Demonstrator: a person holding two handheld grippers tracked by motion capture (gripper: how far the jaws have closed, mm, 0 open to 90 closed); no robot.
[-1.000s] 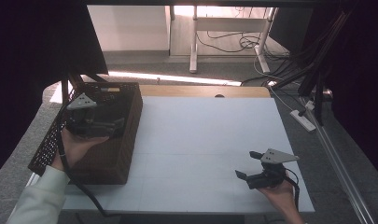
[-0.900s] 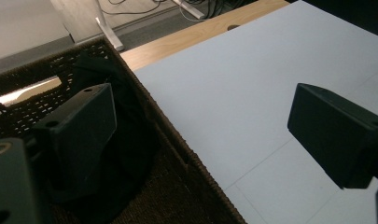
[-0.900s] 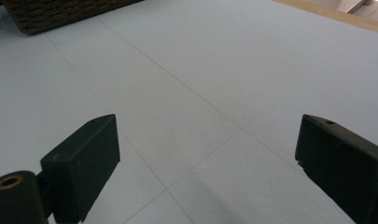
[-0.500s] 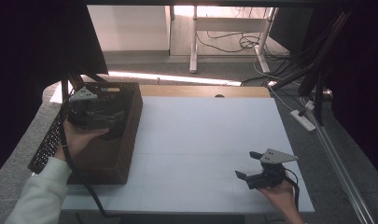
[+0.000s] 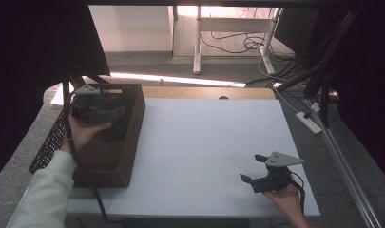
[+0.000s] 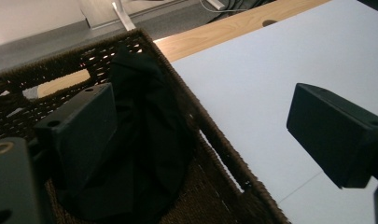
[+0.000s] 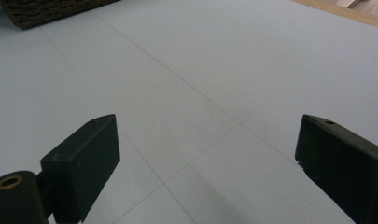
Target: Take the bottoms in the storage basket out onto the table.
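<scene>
Left gripper (image 5: 102, 110) over wicker basket (image 5: 128, 156), jaws wide, gripping nothing, one jaw inside rim, lined up for black cloth (image 6: 144, 154) heaped in basket's far end. Right gripper (image 5: 259, 172) well clear of basket, low over table (image 5: 204, 137), jaws spread, empty, likely parked.

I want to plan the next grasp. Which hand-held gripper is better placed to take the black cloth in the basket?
Left. The left hand-held gripper is open over the basket, beside the black cloth.

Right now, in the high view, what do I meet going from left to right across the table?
Dark brown woven wicker basket with the left gripper over it → bare white table surface → right gripper.
</scene>
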